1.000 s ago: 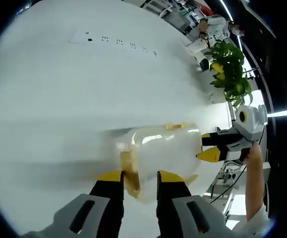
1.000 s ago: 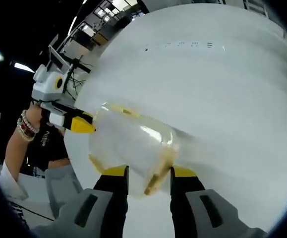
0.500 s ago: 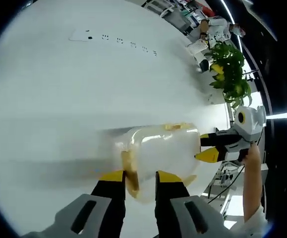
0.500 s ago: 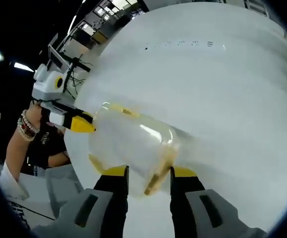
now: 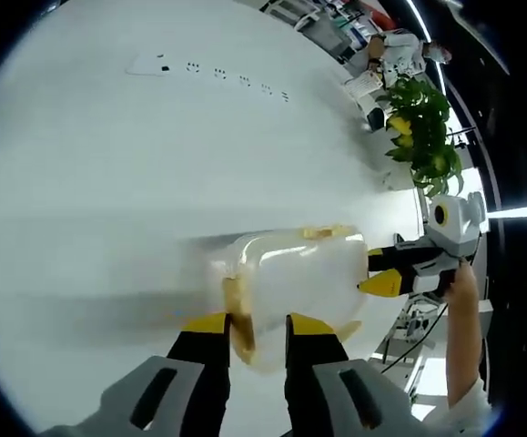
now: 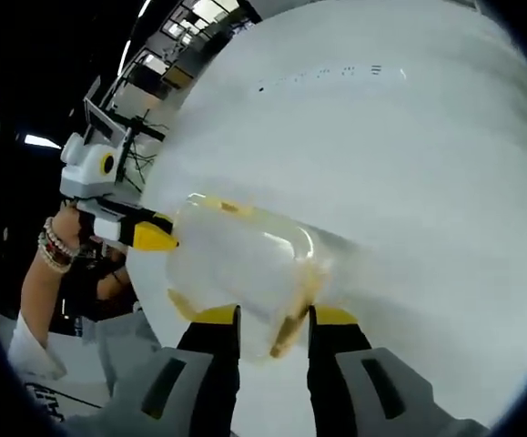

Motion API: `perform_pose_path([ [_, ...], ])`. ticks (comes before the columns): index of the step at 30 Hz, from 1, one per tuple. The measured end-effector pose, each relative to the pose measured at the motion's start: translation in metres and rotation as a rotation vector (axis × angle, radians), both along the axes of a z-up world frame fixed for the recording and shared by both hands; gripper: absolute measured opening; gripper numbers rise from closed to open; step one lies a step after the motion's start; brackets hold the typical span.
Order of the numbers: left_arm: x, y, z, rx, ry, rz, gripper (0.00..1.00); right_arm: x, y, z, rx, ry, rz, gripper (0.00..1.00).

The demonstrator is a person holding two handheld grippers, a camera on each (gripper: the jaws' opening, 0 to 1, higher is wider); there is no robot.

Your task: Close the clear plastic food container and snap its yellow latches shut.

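The clear plastic container (image 5: 298, 273) lies on the white table (image 5: 154, 164), lid down on it. One yellow latch (image 5: 238, 314) at its near end sits between the jaws of my left gripper (image 5: 258, 326), which stand narrow and pinch that end. My right gripper (image 5: 383, 269) meets the container's far end from the right. In the right gripper view the container (image 6: 240, 259) shows its other yellow latch (image 6: 292, 308) between the close-set jaws of my right gripper (image 6: 274, 319). My left gripper (image 6: 152, 235) touches the opposite end there.
A flat white socket strip (image 5: 163, 66) lies far back on the table. A leafy green plant (image 5: 422, 127) and a seated person (image 5: 395, 55) are beyond the table's right edge. A hand with bracelets (image 6: 52, 250) holds the left gripper.
The container has stayed put. Both grippers' jaws have drawn in slightly around the latches, and the right gripper view has shifted a little.
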State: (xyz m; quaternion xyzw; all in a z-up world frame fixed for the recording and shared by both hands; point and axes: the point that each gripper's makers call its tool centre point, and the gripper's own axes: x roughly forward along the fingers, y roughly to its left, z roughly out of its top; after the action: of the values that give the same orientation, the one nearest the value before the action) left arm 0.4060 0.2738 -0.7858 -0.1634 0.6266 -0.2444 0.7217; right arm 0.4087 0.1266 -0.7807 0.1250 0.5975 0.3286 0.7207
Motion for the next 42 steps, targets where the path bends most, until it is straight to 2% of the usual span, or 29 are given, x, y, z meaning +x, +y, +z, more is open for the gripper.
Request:
perform_pose_path([
  [10,-0.001,0.000,0.002,0.007,-0.036,-0.017,0.16,-0.008,-0.005,0.002,-0.007,-0.028,0.021,0.27],
  [15,0.001,0.000,0.005,0.029,-0.155,-0.107,0.17,-0.011,-0.003,0.001,-0.040,-0.073,0.065,0.29],
  [16,0.002,-0.001,0.006,0.045,-0.199,-0.149,0.18,-0.011,-0.005,0.002,-0.069,-0.114,0.115,0.30],
  [18,0.005,-0.002,0.008,0.064,-0.268,-0.201,0.19,-0.010,-0.005,0.003,-0.122,-0.159,0.152,0.32],
  [19,0.005,-0.002,0.009,0.078,-0.303,-0.229,0.19,-0.007,-0.006,0.003,-0.173,-0.194,0.177,0.34],
  [21,0.006,-0.002,0.010,0.092,-0.331,-0.244,0.19,-0.003,-0.010,0.003,-0.243,-0.234,0.200,0.40],
  [22,0.006,-0.002,0.010,0.095,-0.338,-0.248,0.19,-0.004,-0.010,0.004,-0.254,-0.240,0.207,0.41],
  [25,0.010,-0.002,0.014,0.148,-0.439,-0.326,0.19,-0.005,-0.005,0.004,-0.248,-0.239,0.224,0.38],
  [27,0.008,-0.003,0.016,0.163,-0.471,-0.370,0.19,-0.005,-0.005,0.005,-0.269,-0.251,0.236,0.37],
  [30,0.007,-0.004,0.020,0.156,-0.477,-0.360,0.21,-0.001,-0.008,0.008,-0.314,-0.292,0.253,0.34],
  [34,0.010,-0.005,0.026,0.141,-0.502,-0.362,0.21,0.001,-0.003,0.016,-0.311,-0.309,0.270,0.35],
  [37,0.007,-0.011,0.030,0.093,-0.493,-0.361,0.20,0.005,0.000,0.019,-0.323,-0.335,0.284,0.34],
  [42,0.006,-0.020,0.033,0.079,-0.520,-0.387,0.20,0.006,0.007,0.023,-0.329,-0.361,0.311,0.31],
])
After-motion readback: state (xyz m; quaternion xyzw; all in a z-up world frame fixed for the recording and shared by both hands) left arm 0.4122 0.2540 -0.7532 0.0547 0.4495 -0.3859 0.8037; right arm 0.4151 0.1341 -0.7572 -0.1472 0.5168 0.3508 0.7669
